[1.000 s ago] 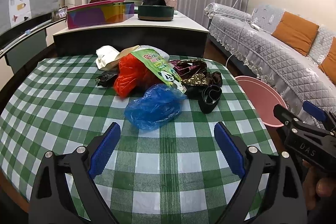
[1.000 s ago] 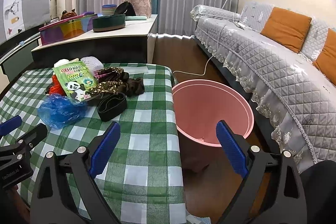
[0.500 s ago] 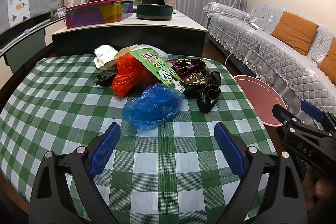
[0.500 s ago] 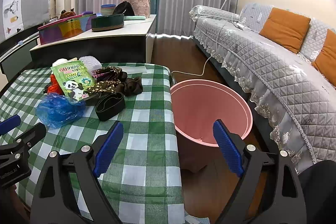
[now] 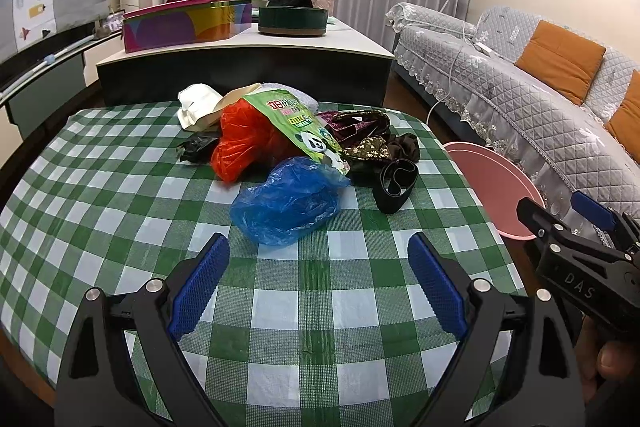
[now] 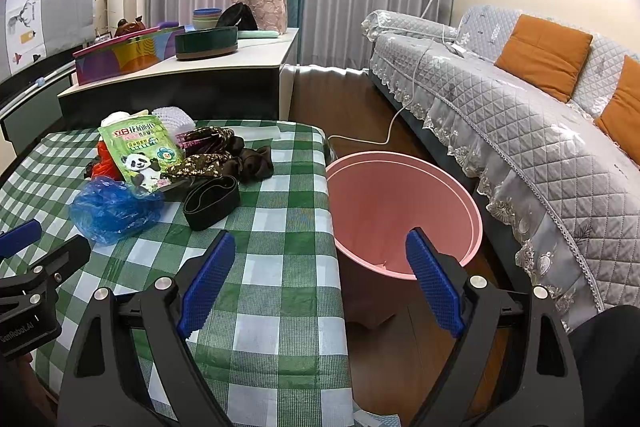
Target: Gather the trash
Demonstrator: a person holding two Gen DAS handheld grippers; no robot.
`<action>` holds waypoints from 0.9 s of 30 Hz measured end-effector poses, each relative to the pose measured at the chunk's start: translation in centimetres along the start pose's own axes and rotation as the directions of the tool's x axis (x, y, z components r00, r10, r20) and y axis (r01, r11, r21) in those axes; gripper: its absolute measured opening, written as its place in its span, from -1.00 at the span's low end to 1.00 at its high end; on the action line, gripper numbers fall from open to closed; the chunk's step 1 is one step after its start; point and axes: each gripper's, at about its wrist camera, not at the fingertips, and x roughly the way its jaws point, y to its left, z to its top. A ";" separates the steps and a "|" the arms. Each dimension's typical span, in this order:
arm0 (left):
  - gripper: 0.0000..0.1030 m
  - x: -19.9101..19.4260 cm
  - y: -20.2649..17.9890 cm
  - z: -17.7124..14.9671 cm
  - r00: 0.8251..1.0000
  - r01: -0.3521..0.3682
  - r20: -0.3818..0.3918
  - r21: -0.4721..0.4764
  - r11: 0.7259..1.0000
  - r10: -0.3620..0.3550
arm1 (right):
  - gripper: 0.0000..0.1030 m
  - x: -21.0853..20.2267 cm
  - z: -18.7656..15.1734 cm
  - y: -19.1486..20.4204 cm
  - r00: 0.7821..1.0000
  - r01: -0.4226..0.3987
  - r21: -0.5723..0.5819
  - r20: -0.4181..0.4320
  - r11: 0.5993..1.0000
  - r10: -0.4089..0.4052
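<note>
- Left gripper (image 5: 318, 247): hovering over the green-and-white checked tablecloth (image 5: 120, 211), its blue-padded jaws spread wide and holding nothing.
- Right gripper (image 6: 320, 247): hanging above the table's right edge, jaws likewise spread and empty, one finger over the cloth and the other over the bin.
- Blue plastic bag (image 5: 286, 205): lying crumpled just ahead of the left gripper, at the near edge of the trash pile.
- Trash pile: an orange-red plastic bag (image 5: 244, 141), a green panda-print packet (image 5: 308, 131) leaning on it, white crumpled paper (image 5: 196, 105), dark patterned wrappers (image 5: 360, 135) and a black band (image 5: 394, 183) sitting together mid-table.
- Pink bin (image 6: 404, 211): standing on the floor beside the table, between it and the grey quilted sofa (image 6: 520, 123).
</note>
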 end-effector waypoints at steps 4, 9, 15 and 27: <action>0.69 0.0 -0.1 -0.1 1.000 0.000 0.000 -0.002 1.000 0.000 | 0.66 0.0 0.0 0.0 1.000 -0.001 0.000 0.000 1.000 0.001; 0.69 0.0 0.0 0.0 1.000 0.001 -0.001 0.000 1.000 -0.001 | 0.66 0.0 0.0 0.0 1.000 0.000 0.000 0.001 1.000 0.000; 0.69 0.0 -0.1 -0.1 1.000 0.004 -0.003 -0.001 1.000 -0.004 | 0.66 0.0 0.1 0.1 1.000 0.002 0.000 0.002 1.000 -0.002; 0.51 -0.6 -0.1 0.3 1.000 0.000 0.016 0.001 1.000 0.000 | 0.31 -0.2 0.4 0.5 0.999 -0.031 0.007 0.018 0.999 0.031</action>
